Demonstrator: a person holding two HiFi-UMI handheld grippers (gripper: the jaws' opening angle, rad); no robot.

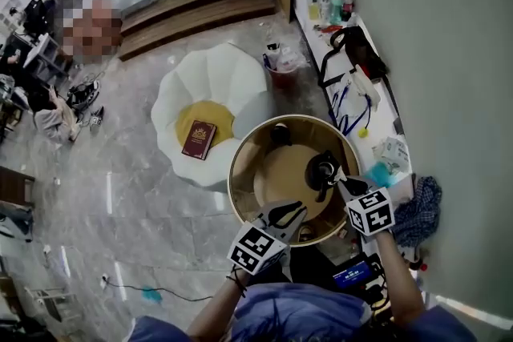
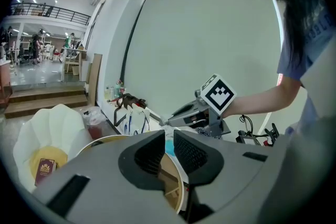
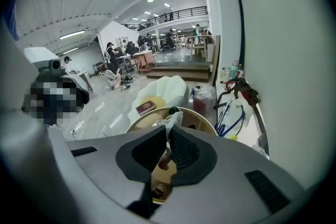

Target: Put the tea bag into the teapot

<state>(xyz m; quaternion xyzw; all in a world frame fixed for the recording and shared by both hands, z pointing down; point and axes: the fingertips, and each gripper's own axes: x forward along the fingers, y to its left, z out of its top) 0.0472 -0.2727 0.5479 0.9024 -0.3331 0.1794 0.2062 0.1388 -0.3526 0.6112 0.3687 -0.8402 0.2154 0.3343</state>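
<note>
A black teapot (image 1: pixel 321 170) stands at the right side of a round gold-rimmed table (image 1: pixel 240 152). My right gripper (image 1: pixel 341 185) is just beside the teapot on its near right. In the right gripper view its jaws (image 3: pixel 169 136) are shut on a white tea bag (image 3: pixel 172 119), which sticks up from between the pads, and they hide the teapot. My left gripper (image 1: pixel 282 215) hovers over the table's near edge. Its jaws (image 2: pixel 169 147) stand a little open with nothing between them. The left gripper view also shows the right gripper (image 2: pixel 163 123) from the side.
A white petal-shaped chair (image 1: pixel 208 84) with a yellow cushion and a dark red book (image 1: pixel 199 139) stands left of the table. A small black object (image 1: pixel 280 134) sits at the table's far side. A cluttered white shelf (image 1: pixel 377 112) runs along the right wall.
</note>
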